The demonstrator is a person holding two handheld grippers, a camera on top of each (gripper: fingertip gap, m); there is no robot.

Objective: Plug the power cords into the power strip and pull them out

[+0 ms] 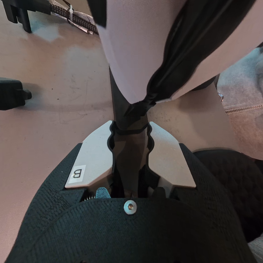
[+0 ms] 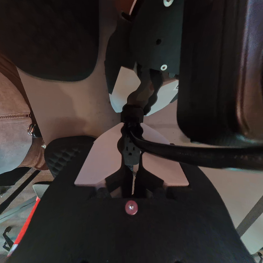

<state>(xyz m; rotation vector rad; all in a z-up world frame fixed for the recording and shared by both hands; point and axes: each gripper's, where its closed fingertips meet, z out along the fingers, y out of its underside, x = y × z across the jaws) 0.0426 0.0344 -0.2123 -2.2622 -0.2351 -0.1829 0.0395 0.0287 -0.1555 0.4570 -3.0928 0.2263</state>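
My left gripper (image 1: 130,128) is shut on a black plug (image 1: 128,122); its strain relief and thick black cord (image 1: 185,49) run away between the white fingers of my right gripper (image 1: 143,101), which faces it tip to tip. In the right wrist view my right gripper (image 2: 131,126) is closed around the grey power strip (image 2: 130,150), one socket face showing between its fingers. The left gripper (image 2: 133,113) holds the plug (image 2: 133,111) at the strip's far end. The cord (image 2: 199,155) bends off to the right over my right finger. The plug's prongs are hidden.
A person's pinkish-grey zipped garment (image 1: 242,108) lies close on the right, and in the right wrist view (image 2: 14,128) on the left. Black blocks (image 1: 11,93) and a braided cable (image 1: 76,19) sit far left. A black textured pad (image 2: 66,153) and a red rod (image 2: 24,226) lie nearby. Left tips to right tips: about 6 cm.
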